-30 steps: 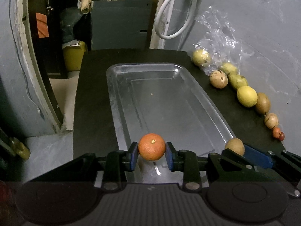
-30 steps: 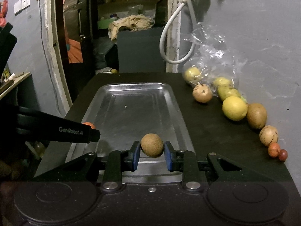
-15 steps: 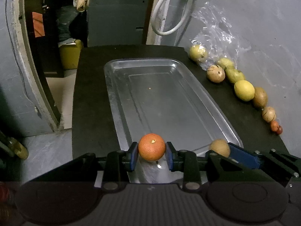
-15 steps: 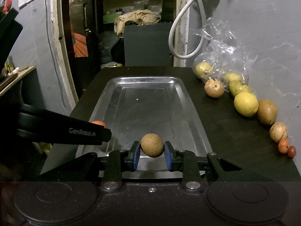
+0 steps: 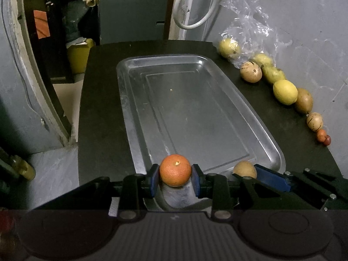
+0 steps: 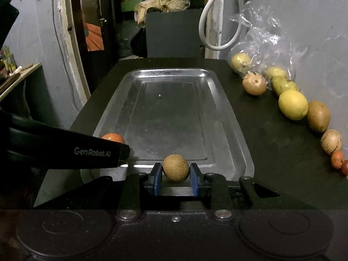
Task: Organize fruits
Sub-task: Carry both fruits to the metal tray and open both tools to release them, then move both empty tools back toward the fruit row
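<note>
My left gripper [image 5: 175, 179] is shut on an orange [image 5: 175, 170], held over the near end of the metal tray [image 5: 130, 117]. My right gripper [image 6: 175, 179] is shut on a round brown fruit [image 6: 176, 168], also at the tray's [image 6: 237, 130] near end. In the left wrist view the right gripper [image 5: 258, 175] with its brown fruit [image 5: 244, 169] shows at the tray's near right corner. In the right wrist view the left gripper's arm [image 6: 65, 150] crosses from the left, the orange [image 6: 113, 137] peeking behind it. The tray holds only a tiny crumb.
Along the wall on the right lies a row of fruits: a yellow lemon [image 5: 285, 92], brown and striped fruits [image 5: 250, 71], two small red ones [image 5: 323, 136], and yellow fruits in a clear plastic bag [image 5: 250, 32]. The black table [image 5: 100, 100] ends at left; a white hose [image 5: 191, 10] hangs behind.
Both grippers have moved slightly forward along the tray's near end, still holding their fruits. The right gripper's fruit has shifted left in the left wrist view.
</note>
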The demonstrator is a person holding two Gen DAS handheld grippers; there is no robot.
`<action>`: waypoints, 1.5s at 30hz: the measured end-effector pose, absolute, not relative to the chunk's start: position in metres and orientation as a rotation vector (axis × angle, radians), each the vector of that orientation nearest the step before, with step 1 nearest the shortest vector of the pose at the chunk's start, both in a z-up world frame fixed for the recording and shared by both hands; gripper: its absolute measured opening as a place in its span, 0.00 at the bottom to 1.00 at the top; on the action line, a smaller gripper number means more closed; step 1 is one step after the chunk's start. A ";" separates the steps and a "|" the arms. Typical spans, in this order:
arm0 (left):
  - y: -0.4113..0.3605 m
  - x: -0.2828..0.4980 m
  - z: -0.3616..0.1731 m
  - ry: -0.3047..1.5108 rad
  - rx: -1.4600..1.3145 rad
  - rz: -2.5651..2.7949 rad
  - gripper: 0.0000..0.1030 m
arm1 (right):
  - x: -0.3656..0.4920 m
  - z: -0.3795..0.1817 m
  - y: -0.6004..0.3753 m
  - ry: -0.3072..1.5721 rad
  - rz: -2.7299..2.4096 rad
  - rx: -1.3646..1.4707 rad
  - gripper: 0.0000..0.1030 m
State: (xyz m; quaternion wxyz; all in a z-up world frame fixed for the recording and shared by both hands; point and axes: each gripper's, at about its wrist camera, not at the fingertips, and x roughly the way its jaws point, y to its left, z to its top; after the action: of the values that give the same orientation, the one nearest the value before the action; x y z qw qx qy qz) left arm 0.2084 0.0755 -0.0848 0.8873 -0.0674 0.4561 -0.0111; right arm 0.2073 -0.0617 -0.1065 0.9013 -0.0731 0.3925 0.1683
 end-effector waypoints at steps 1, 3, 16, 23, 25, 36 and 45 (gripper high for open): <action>0.075 0.208 -0.085 0.948 -0.140 -0.021 0.33 | 0.208 -0.107 -0.062 0.817 0.351 -0.151 0.29; 0.075 0.208 -0.084 0.950 -0.141 -0.018 0.33 | 0.209 -0.108 -0.063 0.821 0.359 -0.151 0.29; 0.062 0.197 -0.069 0.924 -0.162 -0.005 0.65 | 0.193 -0.089 -0.094 0.759 0.349 -0.134 0.55; 0.044 0.183 -0.051 0.867 -0.122 0.029 0.91 | 0.178 -0.073 -0.125 0.713 0.305 -0.130 0.83; 0.040 0.178 -0.046 0.856 -0.124 0.036 0.96 | 0.174 -0.070 -0.135 0.707 0.296 -0.127 0.92; 0.001 0.152 -0.040 0.865 -0.122 -0.020 1.00 | 0.150 -0.066 -0.196 0.717 0.147 -0.082 0.99; -0.052 0.154 -0.044 0.893 -0.073 -0.111 0.99 | 0.143 -0.067 -0.243 0.701 0.039 -0.053 0.99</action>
State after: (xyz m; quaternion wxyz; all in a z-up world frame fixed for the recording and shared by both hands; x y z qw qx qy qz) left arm 0.1538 -0.0516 -0.0440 0.8999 -0.0353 0.4314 -0.0536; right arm 0.1433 -0.2426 -0.0673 0.9387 -0.0260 0.3432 0.0190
